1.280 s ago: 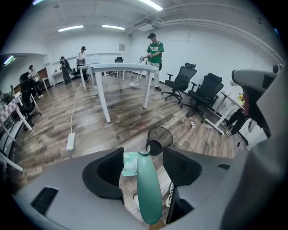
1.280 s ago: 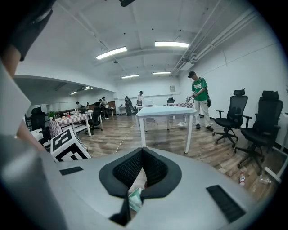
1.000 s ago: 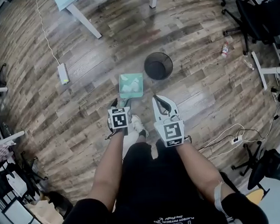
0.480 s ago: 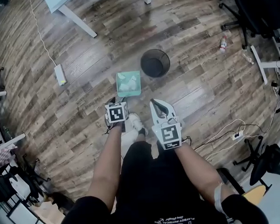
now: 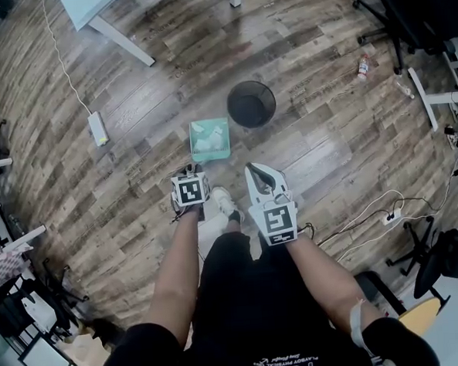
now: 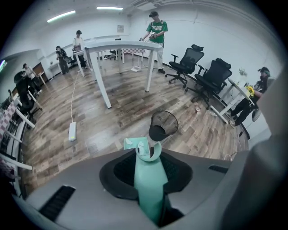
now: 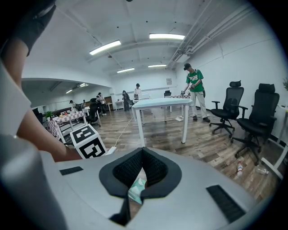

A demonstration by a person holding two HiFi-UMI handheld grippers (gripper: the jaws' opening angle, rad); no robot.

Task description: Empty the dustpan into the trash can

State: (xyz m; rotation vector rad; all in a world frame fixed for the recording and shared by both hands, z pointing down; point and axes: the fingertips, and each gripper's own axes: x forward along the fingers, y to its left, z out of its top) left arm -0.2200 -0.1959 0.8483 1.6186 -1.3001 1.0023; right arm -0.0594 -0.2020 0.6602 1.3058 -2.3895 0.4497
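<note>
A teal dustpan (image 5: 210, 139) lies on the wood floor with white scraps in it. A black mesh trash can (image 5: 251, 104) stands just beyond it to the right. My left gripper (image 5: 190, 173) points steeply down at the pan's near end. In the left gripper view the teal handle (image 6: 150, 179) runs up between the black pads (image 6: 177, 173). The jaws have just been closing and now grip it. The pan (image 6: 134, 143) and the trash can (image 6: 163, 126) show past the tips. My right gripper (image 5: 261, 175) hangs beside the left, shut and holding nothing.
A white table's legs (image 5: 123, 30) stand at the far left, with a power strip (image 5: 97, 127) and its cable on the floor. Office chairs (image 5: 404, 13) and a bottle (image 5: 363, 66) are at the far right. Another power strip (image 5: 386, 221) lies near right. People stand at a table (image 6: 155, 31).
Both grippers have come down a little toward the floor, and the left one now sits over the dustpan's handle. The dustpan and the trash can have kept their places on the floor.
</note>
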